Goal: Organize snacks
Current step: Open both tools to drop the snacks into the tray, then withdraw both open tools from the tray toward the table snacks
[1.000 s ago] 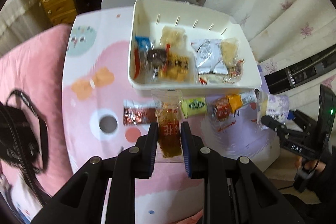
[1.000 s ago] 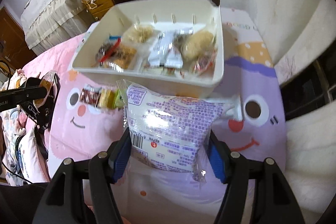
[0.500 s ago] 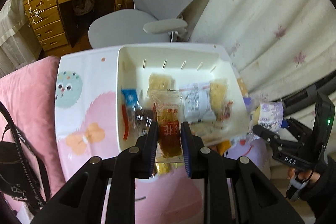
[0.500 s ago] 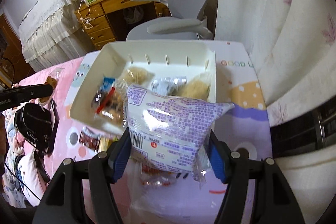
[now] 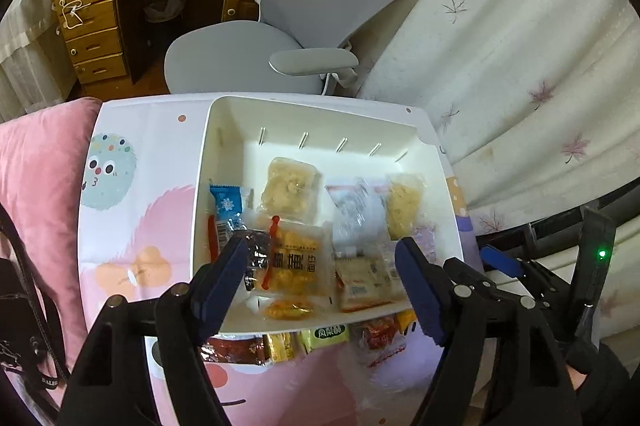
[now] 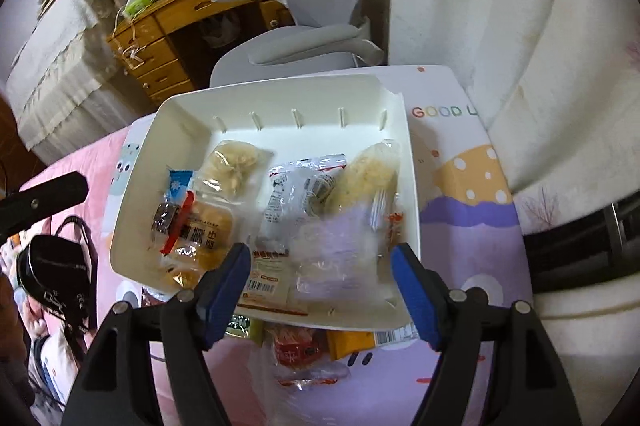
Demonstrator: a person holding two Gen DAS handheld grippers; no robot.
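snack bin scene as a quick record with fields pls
bin: white bin on a cartoon-print cover
in bin: many wrapped snacks, among them a blurred purple-print bag
outside bin: a few snacks along its near side, one a green packet
left tool: over the bin, jaws opening, nothing gripped
right tool: over the bin, jaws opening, bag not gripped
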